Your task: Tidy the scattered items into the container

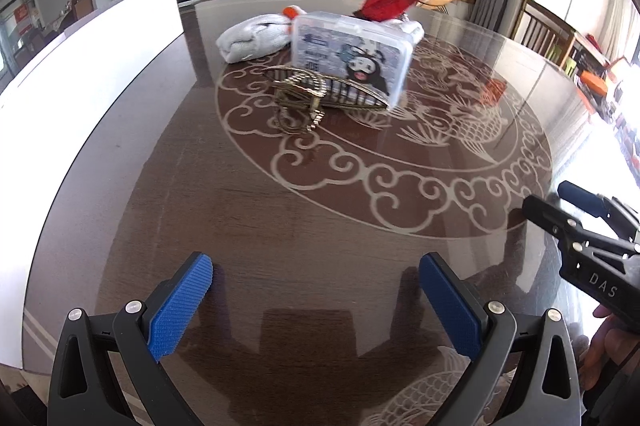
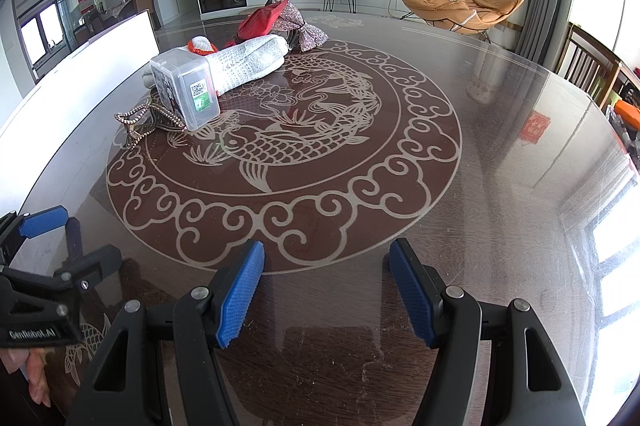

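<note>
We judge the tidying not yet begun; nothing is in either gripper and every item lies on the far part of the table (image 2: 500,154), none of them inside anything that we can see.

Going left to right in the right wrist view: a white board (image 2: 80,66) stands along the table's left edge; our left gripper (image 1: 316,300) has its blue pads spread wide over bare table, pinching nothing; beyond it the beaded gold hair clasp (image 2: 146,124) lies at the near left of the cluster, just beside the clear plastic box (image 2: 186,88), which stands on its side with its lid closed; we take this box for the container, though we cannot be sure; behind it the rolled white towel (image 2: 248,64) lies touching it, with an orange-and-white knitted piece (image 2: 202,44) at its left end; further back are a red pouch (image 2: 262,20) and a sequined bow (image 2: 306,30); our right gripper (image 2: 326,292) likewise stands spread and empty.

All sorting is left; the box would first need opening; the clasp right against its front may hinder a clean grip on it; the near table is otherwise free.
</note>
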### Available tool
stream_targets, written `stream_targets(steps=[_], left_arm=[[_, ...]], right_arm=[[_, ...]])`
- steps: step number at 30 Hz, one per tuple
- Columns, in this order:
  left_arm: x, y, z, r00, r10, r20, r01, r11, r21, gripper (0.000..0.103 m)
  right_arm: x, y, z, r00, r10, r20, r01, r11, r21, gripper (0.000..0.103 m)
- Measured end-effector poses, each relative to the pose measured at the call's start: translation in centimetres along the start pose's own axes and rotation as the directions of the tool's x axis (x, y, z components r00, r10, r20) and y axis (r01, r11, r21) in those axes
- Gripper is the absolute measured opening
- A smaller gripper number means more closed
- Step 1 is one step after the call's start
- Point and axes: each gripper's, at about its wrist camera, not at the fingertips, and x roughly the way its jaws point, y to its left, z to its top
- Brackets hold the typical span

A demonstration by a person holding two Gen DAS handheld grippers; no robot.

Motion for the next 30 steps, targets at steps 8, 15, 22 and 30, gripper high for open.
stream_targets(steps=[8,15,22,30], left_arm=[[-0.3,5.7,4.8,0.989,0.124,0.08,-0.107,0.976,-0.19,0.103],[4.0,5.5,9.4,0.952,0.307,0.008,-0.301,0.937,-0.176,0.103],[6.2,0.2,8.5,0.999,-0.006,-0.039,0.008,0.998,0.054,0.103],[5.3,-3.5,8.3,0.987,-0.152,-0.043,0.158,0.968,0.194,0.103]], right_arm=[[0.0,0.0,0.0,1.0,0.0,0.0,0.0,1.0,0.0,0.067],[0.0,0.0,0.0,1.0,0.0,0.0,0.0,1.0,0.001,0.067],[0.0,0.0,0.0,1.0,0.001,0.0,-0.001,1.0,0.001,0.067],[0.0,0.0,0.0,1.0,0.003,0.001,-0.003,1.0,0.004,0.066]])
